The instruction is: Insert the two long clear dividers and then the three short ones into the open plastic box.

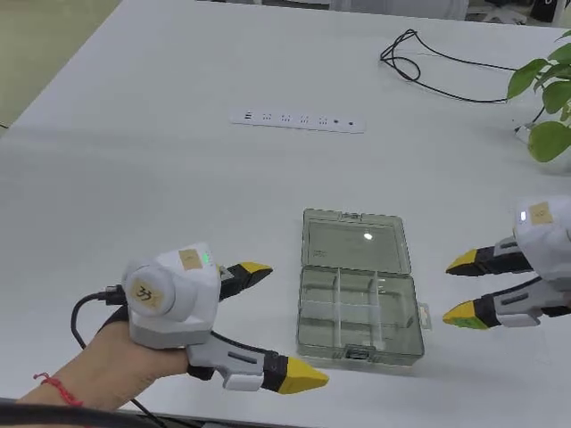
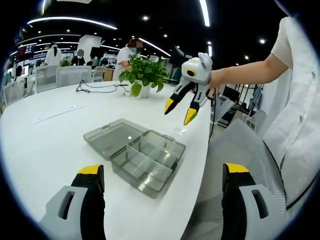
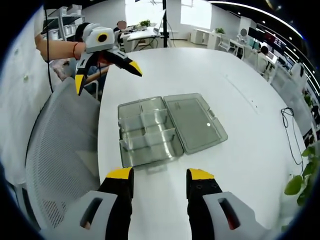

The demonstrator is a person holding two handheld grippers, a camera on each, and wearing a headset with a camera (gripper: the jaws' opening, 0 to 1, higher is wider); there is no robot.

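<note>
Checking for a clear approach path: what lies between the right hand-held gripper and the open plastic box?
Nothing stands there. In the head view, a bare stretch of white table separates the right hand-held gripper from the open plastic box.

A white bench point(image 1: 152, 169) carries a white power strip point(image 1: 297, 120), lying flat near its far middle. Well apart from it, toward the far right corner, a thin black cable point(image 1: 417, 64) lies in a loose loop. Near that, a leafy green plant point(image 1: 542, 105) stands at the right edge. A grey mesh chair point(image 3: 57, 162) sits against the bench's near side.
</note>
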